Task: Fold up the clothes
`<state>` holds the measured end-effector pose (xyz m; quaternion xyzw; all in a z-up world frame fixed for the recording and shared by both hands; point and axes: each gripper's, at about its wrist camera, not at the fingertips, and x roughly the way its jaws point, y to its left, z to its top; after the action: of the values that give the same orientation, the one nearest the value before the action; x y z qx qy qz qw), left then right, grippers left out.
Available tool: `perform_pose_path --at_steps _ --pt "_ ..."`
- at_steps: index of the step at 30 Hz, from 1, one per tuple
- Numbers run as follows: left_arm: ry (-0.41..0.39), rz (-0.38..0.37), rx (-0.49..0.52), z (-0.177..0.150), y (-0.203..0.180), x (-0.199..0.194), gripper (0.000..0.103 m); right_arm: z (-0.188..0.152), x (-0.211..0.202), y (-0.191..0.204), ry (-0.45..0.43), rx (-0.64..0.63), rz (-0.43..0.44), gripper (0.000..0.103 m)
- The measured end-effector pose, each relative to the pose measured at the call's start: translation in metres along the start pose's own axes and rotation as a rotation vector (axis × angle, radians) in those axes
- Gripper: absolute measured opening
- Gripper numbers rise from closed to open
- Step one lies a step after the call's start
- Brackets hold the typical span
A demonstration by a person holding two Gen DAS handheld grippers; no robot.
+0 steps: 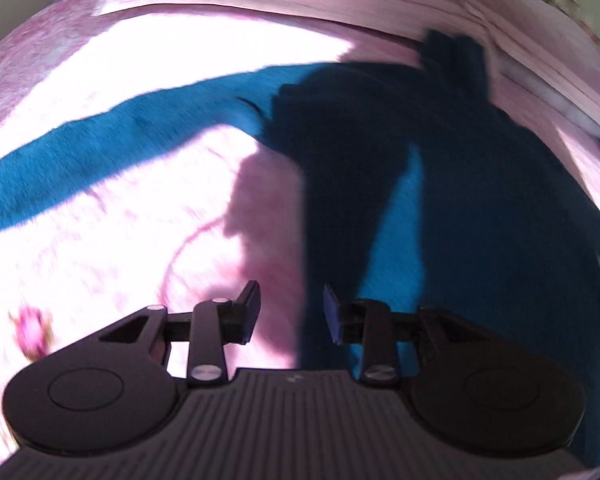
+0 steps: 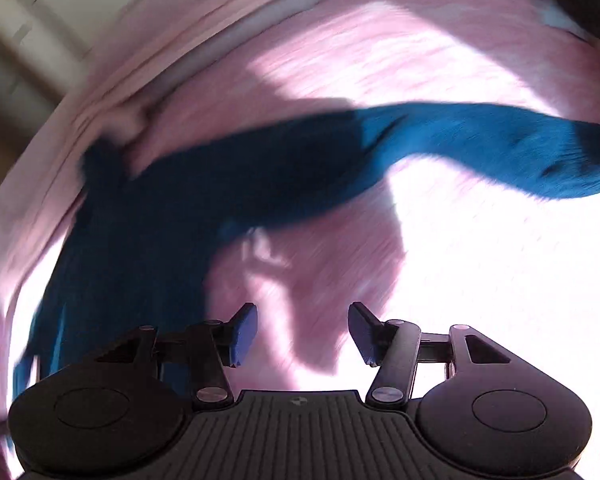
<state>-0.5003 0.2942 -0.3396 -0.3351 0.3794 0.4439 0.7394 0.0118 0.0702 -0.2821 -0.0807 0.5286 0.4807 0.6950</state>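
left gripper [image 1: 290, 312] and right gripper [image 2: 302, 332] parted, empty, above blue garment [image 1: 480, 208]; no readable writing.

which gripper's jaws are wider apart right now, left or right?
The right gripper: its blue pads stand visibly further apart than those of the left gripper. Both are empty, above the pink bedspread, and neither touches the teal garment.

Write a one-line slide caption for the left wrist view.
Open left gripper hovering above a teal garment on a pink bedspread.

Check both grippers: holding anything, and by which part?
Nothing held. Left gripper and right gripper are open with empty gaps; the blue garment lies on the pink bedspread.
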Motion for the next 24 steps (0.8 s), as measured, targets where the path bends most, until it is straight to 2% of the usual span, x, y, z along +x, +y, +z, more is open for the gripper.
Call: perform_pose_path --at_steps 1,2,4,5,6,8,11,14,18,21,24 --pt "0.018 -0.017 0.015 -0.014 -0.008 -0.003 0.028 -0.016 0.000 0.017 0.029 -0.079 0.009 0.043" --pt "0.038 -0.024 0.027 -0.028 -0.014 -0.004 0.028 -0.033 0.002 0.031 0.058 -0.151 -0.005 0.041" --pt "0.044 -0.004 0.068 -0.055 -0.025 -0.009 0.028 -0.064 0.011 0.049 0.120 -0.277 -0.098 0.041" --pt "0.041 0.011 0.093 -0.066 -0.029 -0.014 0.027 -0.081 0.012 0.055 0.123 -0.333 -0.133 0.041" --pt "0.050 0.019 0.106 -0.075 -0.032 -0.021 0.027 -0.097 0.005 0.056 0.097 -0.365 -0.147 0.041" --pt "0.075 0.027 0.115 -0.092 -0.033 -0.035 0.028 -0.118 -0.009 0.050 0.114 -0.338 -0.161 0.041" --pt "0.125 0.035 0.124 -0.105 -0.026 -0.051 0.028 -0.136 -0.036 0.031 0.168 -0.203 -0.162 0.041" --pt "0.134 0.048 0.093 -0.094 -0.023 -0.062 0.025 -0.125 -0.053 0.003 0.179 -0.008 -0.170 0.041" --pt "0.073 0.024 -0.006 -0.068 -0.027 -0.068 0.025 -0.071 -0.063 -0.057 -0.015 0.232 -0.185 0.041" --pt "0.046 0.009 -0.057 -0.057 -0.041 -0.061 0.025 -0.023 -0.058 -0.116 -0.170 0.462 -0.161 0.041" --pt "0.042 0.011 -0.085 -0.053 -0.059 -0.048 0.026 0.017 -0.044 -0.172 -0.318 0.650 -0.187 0.041"
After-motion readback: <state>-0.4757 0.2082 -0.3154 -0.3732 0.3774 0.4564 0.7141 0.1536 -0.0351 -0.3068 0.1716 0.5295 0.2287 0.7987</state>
